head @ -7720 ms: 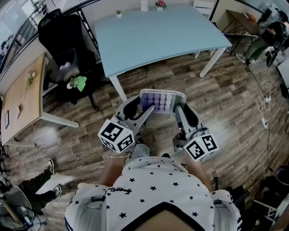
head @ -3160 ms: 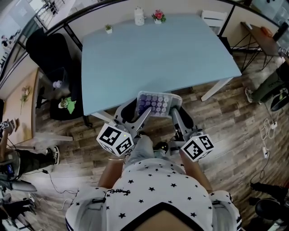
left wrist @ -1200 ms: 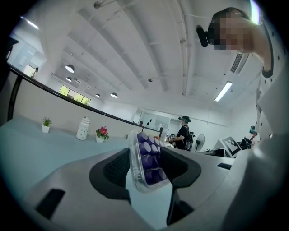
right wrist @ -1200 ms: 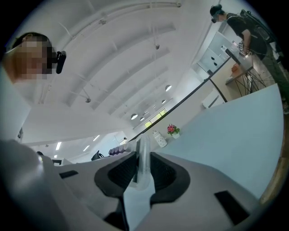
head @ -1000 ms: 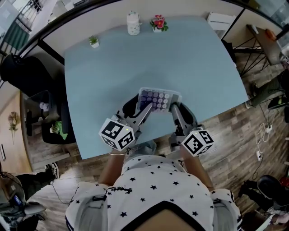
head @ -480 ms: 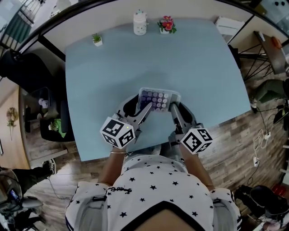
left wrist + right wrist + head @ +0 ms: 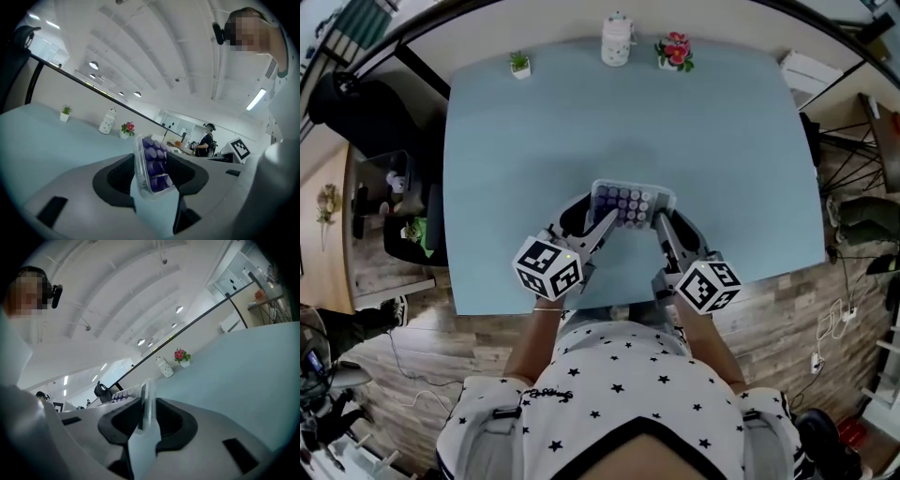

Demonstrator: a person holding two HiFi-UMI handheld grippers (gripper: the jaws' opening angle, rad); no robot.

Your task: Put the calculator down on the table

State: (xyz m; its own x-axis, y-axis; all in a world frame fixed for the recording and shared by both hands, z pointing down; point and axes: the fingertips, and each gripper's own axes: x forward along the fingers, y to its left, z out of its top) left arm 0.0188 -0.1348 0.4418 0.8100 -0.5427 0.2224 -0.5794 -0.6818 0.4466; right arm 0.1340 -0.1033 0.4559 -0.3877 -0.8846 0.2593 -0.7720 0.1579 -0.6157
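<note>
The calculator, white-rimmed with rows of purple round keys, is held over the pale blue table near its front edge. My left gripper is shut on its left edge, and the keys of the calculator show edge-on between the jaws in the left gripper view. My right gripper is shut on its right edge; there the calculator appears as a thin upright slab. Whether it touches the table top I cannot tell.
At the table's far edge stand a small potted plant, a white jar and a pot of red flowers. A black office chair stands left of the table. Wooden floor shows to the right and below.
Both grippers and the calculator have come from over the floor to above the table. Over the last second they sank a little and moved farther in over the table.
</note>
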